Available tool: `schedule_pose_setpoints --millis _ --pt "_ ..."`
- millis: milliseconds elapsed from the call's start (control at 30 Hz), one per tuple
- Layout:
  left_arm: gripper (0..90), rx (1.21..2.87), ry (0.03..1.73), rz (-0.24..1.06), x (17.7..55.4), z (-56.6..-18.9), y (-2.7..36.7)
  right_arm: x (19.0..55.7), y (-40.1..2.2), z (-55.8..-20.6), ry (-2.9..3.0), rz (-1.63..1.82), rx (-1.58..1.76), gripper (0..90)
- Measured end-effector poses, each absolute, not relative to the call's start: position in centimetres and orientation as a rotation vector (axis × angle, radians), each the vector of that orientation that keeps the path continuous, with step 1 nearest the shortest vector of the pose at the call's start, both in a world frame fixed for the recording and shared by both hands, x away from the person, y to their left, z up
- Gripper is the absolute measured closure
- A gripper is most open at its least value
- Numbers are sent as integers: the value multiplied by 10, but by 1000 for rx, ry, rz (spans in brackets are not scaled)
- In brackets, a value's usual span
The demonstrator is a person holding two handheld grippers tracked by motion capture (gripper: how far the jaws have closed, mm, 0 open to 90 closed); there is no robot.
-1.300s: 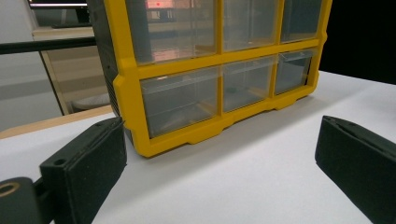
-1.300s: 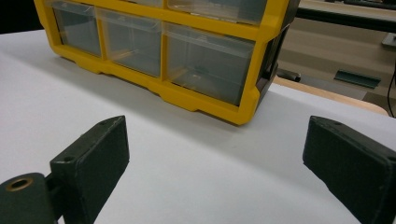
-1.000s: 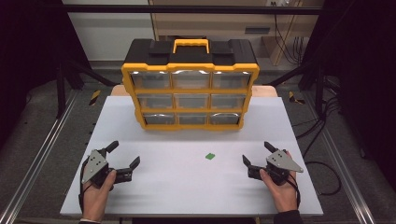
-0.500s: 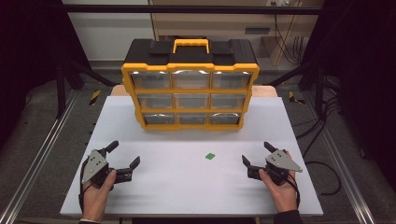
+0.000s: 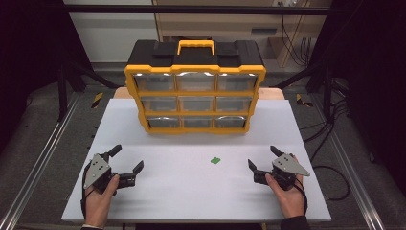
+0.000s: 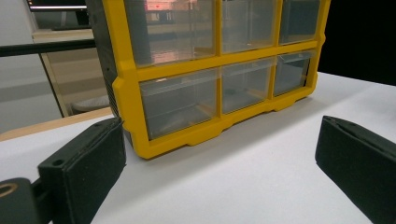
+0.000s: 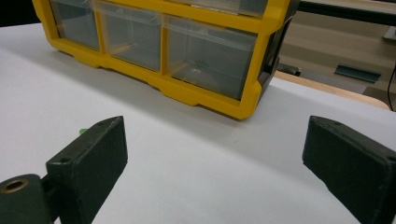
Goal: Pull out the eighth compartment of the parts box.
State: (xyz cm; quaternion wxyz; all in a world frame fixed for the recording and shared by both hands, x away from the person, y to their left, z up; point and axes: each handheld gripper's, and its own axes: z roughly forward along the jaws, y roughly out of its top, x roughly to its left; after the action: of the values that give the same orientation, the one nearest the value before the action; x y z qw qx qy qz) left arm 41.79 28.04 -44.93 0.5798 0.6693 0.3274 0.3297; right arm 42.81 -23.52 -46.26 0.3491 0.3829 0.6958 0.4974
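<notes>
A: Anything moved since the earlier frame?
B: No, both grippers sit as before. Left gripper (image 5: 128,162) near the table's (image 5: 191,191) front left corner, fingers apart, empty. Right gripper (image 5: 262,157) near the front right corner, fingers apart, empty.
A: Target?
B: Small green piece (image 5: 215,160) flat on the table, right of centre, nearer the right gripper; too small to tell its axis.
A: Writing?
B: None readable on the yellow drawer organizer (image 5: 195,91) at the back edge.

Each hand holds a black two-jaw gripper, the left gripper (image 5: 127,159) and right gripper (image 5: 263,159), topped by a grey three-cornered plate (small holes dot it). The blocky jaw pads are matte black, with a brass-coloured ring at the base. A dark sleeve (image 5: 294,224) cuffs the right wrist.
</notes>
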Motion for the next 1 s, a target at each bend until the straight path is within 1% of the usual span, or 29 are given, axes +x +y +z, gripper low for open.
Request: schedule_pose_setpoints --millis 367,633,1000 --pt "12 1558 752 783 417 -449 281 428 -236 -463 1798 1306 989 93" --pt "12 1552 742 788 417 -448 280 428 -236 -462 1790 1337 974 93" --pt "12 1551 741 791 418 -447 281 427 -231 -459 1774 1347 939 69"
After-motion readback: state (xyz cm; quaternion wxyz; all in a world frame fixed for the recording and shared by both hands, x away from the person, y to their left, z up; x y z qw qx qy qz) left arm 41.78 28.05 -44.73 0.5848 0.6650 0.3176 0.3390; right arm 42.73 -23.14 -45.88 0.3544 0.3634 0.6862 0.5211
